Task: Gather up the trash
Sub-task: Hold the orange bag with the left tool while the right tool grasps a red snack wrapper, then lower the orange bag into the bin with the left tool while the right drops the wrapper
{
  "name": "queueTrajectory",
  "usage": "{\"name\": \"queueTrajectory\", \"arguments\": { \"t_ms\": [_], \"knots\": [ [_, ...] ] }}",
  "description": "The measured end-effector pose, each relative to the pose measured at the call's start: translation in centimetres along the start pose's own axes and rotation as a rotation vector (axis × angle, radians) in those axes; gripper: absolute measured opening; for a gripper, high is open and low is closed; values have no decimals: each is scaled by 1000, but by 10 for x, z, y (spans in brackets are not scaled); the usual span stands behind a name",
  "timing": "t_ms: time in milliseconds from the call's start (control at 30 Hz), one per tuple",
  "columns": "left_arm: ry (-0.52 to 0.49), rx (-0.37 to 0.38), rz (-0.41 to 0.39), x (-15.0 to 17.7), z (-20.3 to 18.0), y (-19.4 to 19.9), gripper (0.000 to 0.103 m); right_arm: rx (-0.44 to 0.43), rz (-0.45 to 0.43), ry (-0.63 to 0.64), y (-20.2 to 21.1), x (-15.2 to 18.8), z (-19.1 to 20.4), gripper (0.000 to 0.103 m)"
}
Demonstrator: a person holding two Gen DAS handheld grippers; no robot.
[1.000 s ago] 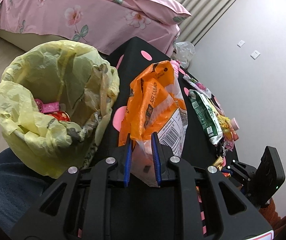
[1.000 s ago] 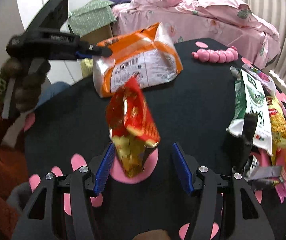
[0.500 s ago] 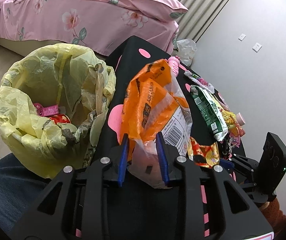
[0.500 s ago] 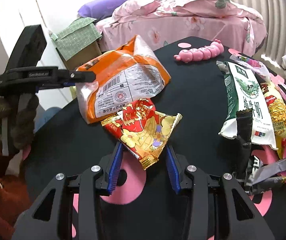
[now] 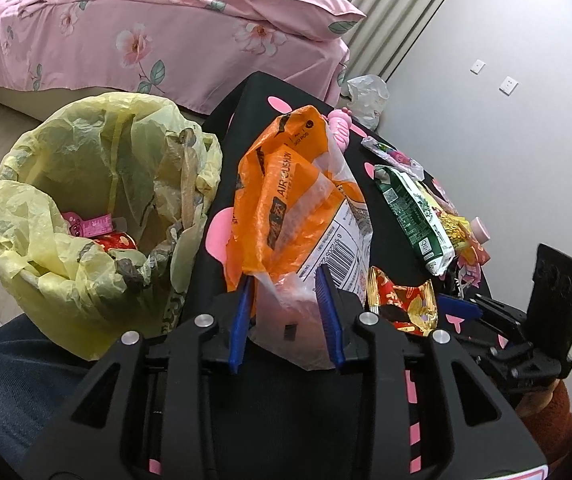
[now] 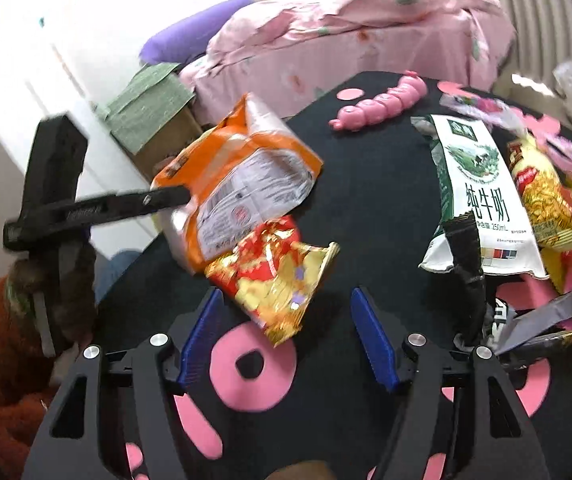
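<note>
**A:** Where to look for the trash?

**B:** On the black table [image 6: 365, 200]. Lots there. Nearest: big orange bag [image 5: 286, 184] and small red and gold wrapper [image 6: 274, 272], touching each other.

**A:** Left gripper [image 5: 284, 276] holding anything?

**B:** Hard to say. Blue pads [image 5: 240, 320] on both sides of the bag's clear end, quite wide apart. Squeezing or just beside it? Cannot tell. Long way of the bag: straight ahead, away from the fingers, tipped up a bit.

**A:** And the right gripper [image 6: 284, 292]?

**B:** Wide open. Holding nothing. Wrapper flat on the table just ahead, near corner poking into the gap between the two fingers. Long way of it: slanted across the gap, not straight along it.

**A:** Where to put things?

**B:** In the bin with the yellow bag [image 5: 46, 292]. Off the table edge, to the left of the left gripper, mouth open, some trash inside already.

**A:** So which hand for the bin?

**B:** Left one, probably. Much nearer. Just swing left and over the rim. Right one farther off, with the orange bag in between.

**A:** Best guess for the right one?

**B:** Push forward a little, then pinch across the wrapper's thin side. Watch the milk pack [image 6: 477, 184] to the right.
</note>
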State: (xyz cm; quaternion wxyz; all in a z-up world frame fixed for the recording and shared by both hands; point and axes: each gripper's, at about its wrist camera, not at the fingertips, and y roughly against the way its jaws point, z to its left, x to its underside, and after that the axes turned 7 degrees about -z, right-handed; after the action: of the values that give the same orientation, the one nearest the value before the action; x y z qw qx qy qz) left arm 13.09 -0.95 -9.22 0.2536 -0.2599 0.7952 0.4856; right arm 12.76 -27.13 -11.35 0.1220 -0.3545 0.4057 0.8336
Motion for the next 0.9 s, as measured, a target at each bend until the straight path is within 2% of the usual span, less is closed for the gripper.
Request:
{"name": "queueTrajectory", "arguments": {
  "t_ms": [67, 133, 200, 467, 600, 767, 900],
  "knots": [
    [0, -1, 0, 1, -1, 0, 30, 10, -13, -32, -7, -2, -5, 62],
    [-5, -5, 0, 1, -1, 1, 30, 22, -2, -19, -17, -2, -2, 52],
    [-6, -8, 0, 1, -1, 3, 30, 4, 20, -4, -22, -1, 3, 25],
    [11, 0, -8, 2, -1, 4, 30, 87, -78, 11, 14, -8, 0, 22],
    [-7, 12, -21, 0, -10, 5, 22, 136, -114, 22, 29, -13, -4, 22],
    [-48, 27, -98, -16, -24, 25, 17, 180, -169, 48, 48, -23, -1, 22],
    [-77, 3, -202, -38, -28, 54, 13, 207, -239, 116, 65, -42, 13, 22]
  ]
}}
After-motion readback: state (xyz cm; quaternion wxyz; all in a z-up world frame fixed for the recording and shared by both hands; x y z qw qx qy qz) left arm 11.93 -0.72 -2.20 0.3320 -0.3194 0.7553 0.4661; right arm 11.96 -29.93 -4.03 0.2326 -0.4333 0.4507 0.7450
